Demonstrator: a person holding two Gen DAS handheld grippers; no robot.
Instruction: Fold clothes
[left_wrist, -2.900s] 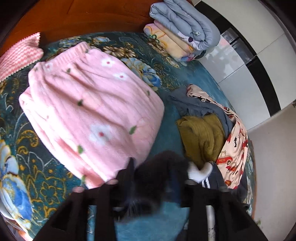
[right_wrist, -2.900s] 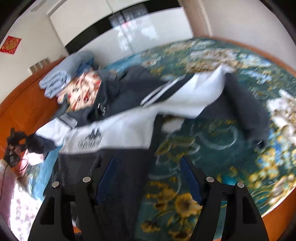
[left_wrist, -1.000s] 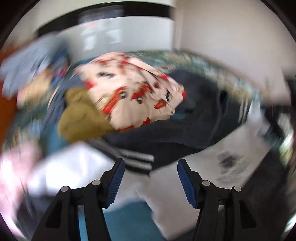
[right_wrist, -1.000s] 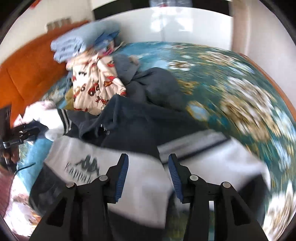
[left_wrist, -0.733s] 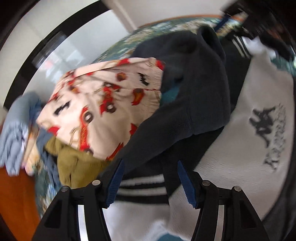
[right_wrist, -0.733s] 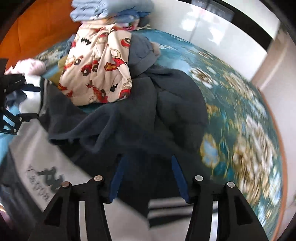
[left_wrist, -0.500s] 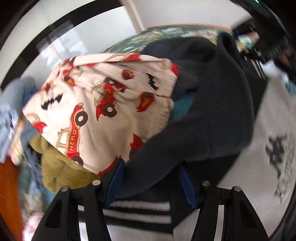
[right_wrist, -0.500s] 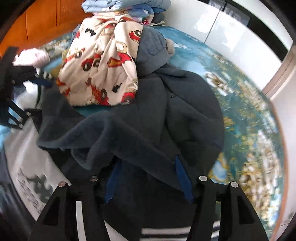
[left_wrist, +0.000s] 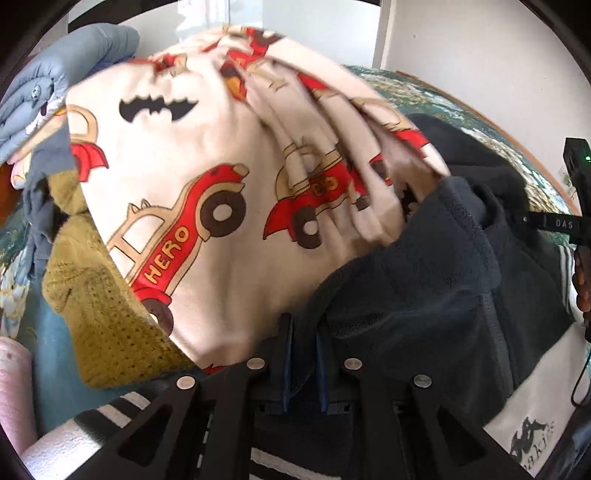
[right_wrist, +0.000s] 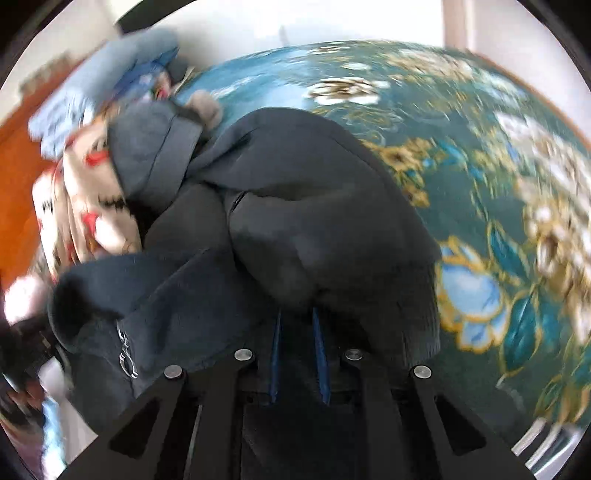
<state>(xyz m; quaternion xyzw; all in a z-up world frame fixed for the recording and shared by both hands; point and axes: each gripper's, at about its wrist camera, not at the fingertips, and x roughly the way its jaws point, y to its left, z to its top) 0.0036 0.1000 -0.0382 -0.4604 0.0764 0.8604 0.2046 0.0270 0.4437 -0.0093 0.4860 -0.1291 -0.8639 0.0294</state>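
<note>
Both grippers, left (left_wrist: 303, 354) and right (right_wrist: 297, 350), were closing on dark fleece of the navy-and-white jacket (left_wrist: 424, 295), heaped mid-bed (right_wrist: 480, 184) against the unfolded pile (left_wrist: 221, 166); its folding had barely begun.

We are looking at a bedroom in a home. A teal floral bedspread (right_wrist: 480, 184) is covering a wide bed, with an orange-brown wooden headboard (right_wrist: 14, 177) rising behind it. Folded grey-blue bedding (left_wrist: 48, 81) is sitting stacked at the head, household clothes are lying heaped on the cover, and plain white walls (left_wrist: 461, 48) are closing the room in.
</note>
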